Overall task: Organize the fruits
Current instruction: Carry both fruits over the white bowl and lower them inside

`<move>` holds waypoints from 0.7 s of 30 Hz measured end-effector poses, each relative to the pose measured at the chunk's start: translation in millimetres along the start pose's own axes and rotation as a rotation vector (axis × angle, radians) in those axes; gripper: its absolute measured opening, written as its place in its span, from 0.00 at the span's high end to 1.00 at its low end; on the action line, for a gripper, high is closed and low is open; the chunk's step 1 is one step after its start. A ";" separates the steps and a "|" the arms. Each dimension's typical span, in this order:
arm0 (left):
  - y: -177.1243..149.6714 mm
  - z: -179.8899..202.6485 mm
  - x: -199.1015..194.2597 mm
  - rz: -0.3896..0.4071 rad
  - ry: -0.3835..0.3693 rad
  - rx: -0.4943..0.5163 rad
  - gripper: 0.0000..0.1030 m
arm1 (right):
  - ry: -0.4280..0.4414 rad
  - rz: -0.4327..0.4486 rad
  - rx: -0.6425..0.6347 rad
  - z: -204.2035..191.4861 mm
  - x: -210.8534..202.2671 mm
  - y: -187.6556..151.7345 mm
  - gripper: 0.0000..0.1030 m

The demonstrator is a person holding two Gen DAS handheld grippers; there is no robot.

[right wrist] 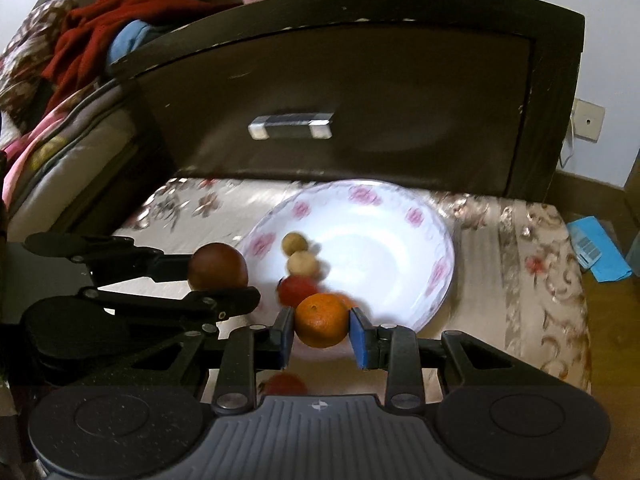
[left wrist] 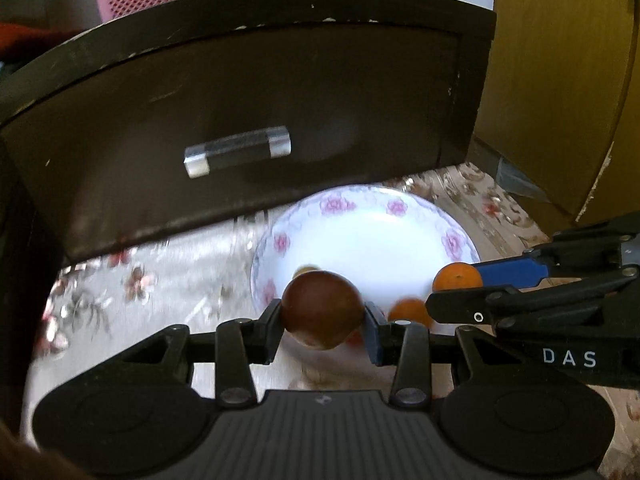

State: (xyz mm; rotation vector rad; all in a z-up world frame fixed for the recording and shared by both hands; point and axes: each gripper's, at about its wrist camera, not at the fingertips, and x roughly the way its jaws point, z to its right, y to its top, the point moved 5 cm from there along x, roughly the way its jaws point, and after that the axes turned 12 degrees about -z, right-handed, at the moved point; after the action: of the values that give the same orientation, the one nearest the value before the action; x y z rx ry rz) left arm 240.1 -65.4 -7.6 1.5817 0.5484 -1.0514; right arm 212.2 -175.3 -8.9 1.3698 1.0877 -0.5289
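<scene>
My left gripper (left wrist: 323, 314) is shut on a dark red round fruit (left wrist: 322, 309) and holds it over the near rim of a white bowl with pink flowers (left wrist: 396, 208). My right gripper (right wrist: 322, 326) is shut on an orange (right wrist: 322, 320) at the bowl's near edge (right wrist: 440, 280). In the right wrist view the left gripper (right wrist: 218, 276) with its dark red fruit (right wrist: 218, 266) is at the left. The bowl holds two small tan fruits (right wrist: 302, 262), a red fruit (right wrist: 296, 289) and another orange (left wrist: 408, 311). A red fruit (right wrist: 285, 385) lies on the cloth below my right gripper.
A dark wooden cabinet (left wrist: 260, 100) with a metal handle (left wrist: 237, 151) stands right behind the bowl. The floral cloth (right wrist: 520, 248) covers the surface. Bedding and red clothes (right wrist: 80, 40) are at the left. A wooden door (left wrist: 560, 80) is at the right.
</scene>
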 end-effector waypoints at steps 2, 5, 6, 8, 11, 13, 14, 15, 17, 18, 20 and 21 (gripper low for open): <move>8.2 -0.2 6.2 0.001 -0.002 0.005 0.53 | -0.004 0.008 0.005 6.5 2.8 6.5 0.74; 16.5 -0.6 16.9 -0.008 -0.005 0.012 0.53 | -0.008 0.011 0.013 15.6 8.9 14.1 0.74; 18.8 -0.5 20.1 -0.010 -0.001 0.017 0.53 | -0.010 0.010 0.018 18.8 12.0 15.6 0.74; 22.9 -0.7 25.4 -0.013 0.006 0.024 0.53 | -0.006 0.006 0.028 23.3 16.9 17.1 0.74; 25.2 -0.1 31.5 -0.018 0.008 0.030 0.53 | 0.004 0.003 0.038 28.3 23.3 19.1 0.74; 25.7 0.2 35.2 -0.023 0.006 0.037 0.53 | 0.001 0.000 0.038 30.4 26.7 19.9 0.74; 25.8 0.6 36.9 -0.027 0.004 0.041 0.53 | 0.001 -0.003 0.039 31.1 28.2 20.0 0.74; 26.3 0.7 38.8 -0.031 0.002 0.046 0.53 | 0.001 -0.006 0.039 32.2 29.8 20.2 0.74; 26.6 0.9 42.1 -0.039 0.000 0.053 0.53 | 0.002 -0.015 0.039 33.7 32.7 20.5 0.74; 27.0 0.7 42.8 -0.039 0.002 0.056 0.53 | 0.001 -0.019 0.038 34.3 34.1 20.7 0.74; 27.8 0.8 44.1 -0.039 0.007 0.061 0.54 | 0.000 -0.021 0.038 35.0 36.0 20.9 0.74; 28.4 0.7 44.8 -0.039 0.007 0.062 0.54 | 0.001 -0.022 0.039 35.3 36.9 21.3 0.74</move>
State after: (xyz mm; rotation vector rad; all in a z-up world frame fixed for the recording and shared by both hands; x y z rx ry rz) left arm 284.9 -82.3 -30.6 1.6345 0.5580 -1.1018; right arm 257.4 -194.1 -34.6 1.3933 1.0994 -0.5687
